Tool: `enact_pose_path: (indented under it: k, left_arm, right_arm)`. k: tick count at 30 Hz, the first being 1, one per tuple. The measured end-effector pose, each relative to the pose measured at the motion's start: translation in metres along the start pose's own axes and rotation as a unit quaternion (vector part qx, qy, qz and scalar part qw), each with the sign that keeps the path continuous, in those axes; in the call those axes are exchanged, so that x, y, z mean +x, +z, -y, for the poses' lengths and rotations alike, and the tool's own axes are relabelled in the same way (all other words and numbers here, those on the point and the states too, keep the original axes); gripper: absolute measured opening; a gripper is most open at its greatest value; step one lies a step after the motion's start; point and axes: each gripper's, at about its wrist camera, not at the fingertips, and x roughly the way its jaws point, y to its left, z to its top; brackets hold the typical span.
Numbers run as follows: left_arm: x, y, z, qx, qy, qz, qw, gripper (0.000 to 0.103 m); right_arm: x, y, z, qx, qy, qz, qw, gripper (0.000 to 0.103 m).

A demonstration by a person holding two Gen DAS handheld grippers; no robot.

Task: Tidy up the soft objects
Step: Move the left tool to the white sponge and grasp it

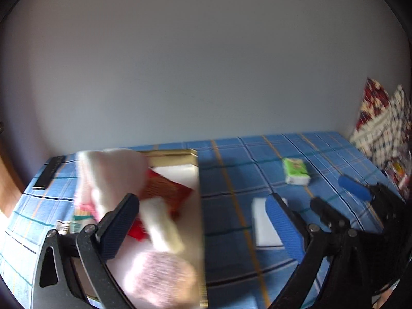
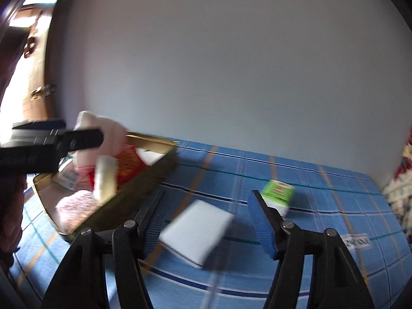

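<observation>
Right, both pairs of tongs are out over the bed (image 2: 322, 180) with its blue checked sheet, and neither is carrying anything. The right tongs (image 2: 211, 221) are spread wide, nothing between the blades, and sitting squarely in that gap on the sheet is a white sponge block (image 2: 198, 231). They look lined up to straddle it, so that reads as the next pick. Just past the right blade lies a green-and-white tissue pack (image 2: 278, 197), apart from the sponge and untouched.

Off to the left of those tongs is the gold tin box (image 2: 144, 180), already loaded: a pink towel roll (image 2: 74, 209) at the near end, a cream roll (image 2: 104, 177) leaning across a red packet (image 2: 128, 162), and a white slab (image 2: 150, 155) at the far corner. A pale pink cloth (image 1: 110, 175) bulges over the far rim.

The left tongs (image 1: 203, 221) are open too, hanging above the box with one blade over its contents and the other out toward the sponge. They seem to be parked beside the box while the right side collects. Motion blur softens everything here. A dark remote (image 1: 49, 172) lies far left on the bed, patterned bedding (image 1: 381, 126) far right.
</observation>
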Motion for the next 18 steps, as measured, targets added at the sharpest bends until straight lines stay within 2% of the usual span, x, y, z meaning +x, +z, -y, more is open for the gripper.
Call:
enact_pose_path:
  k: [5, 8, 14, 18]
  left_arm:
    - [0.029, -0.009, 0.045, 0.044, -0.024, -0.044, 0.9978, 0.1]
    - [0.05, -0.015, 0.06, 0.051, -0.032, -0.077, 0.9952, 0.1]
    - [0.074, -0.027, 0.074, 0.074, -0.017, -0.118, 0.99, 0.1]
    - [0.091, -0.032, 0.077, 0.073, -0.024, -0.148, 0.986, 0.1]
  right_arm:
    - [-0.007, -0.013, 0.05, 0.047, -0.034, -0.006, 0.998, 0.067]
    - [-0.008, -0.018, 0.069, 0.067, -0.04, -0.007, 0.997, 0.067]
    - [-0.008, -0.027, 0.081, 0.084, -0.041, -0.008, 0.996, 0.067]
    - [-0.006, -0.031, 0.083, 0.089, -0.037, -0.011, 0.995, 0.067]
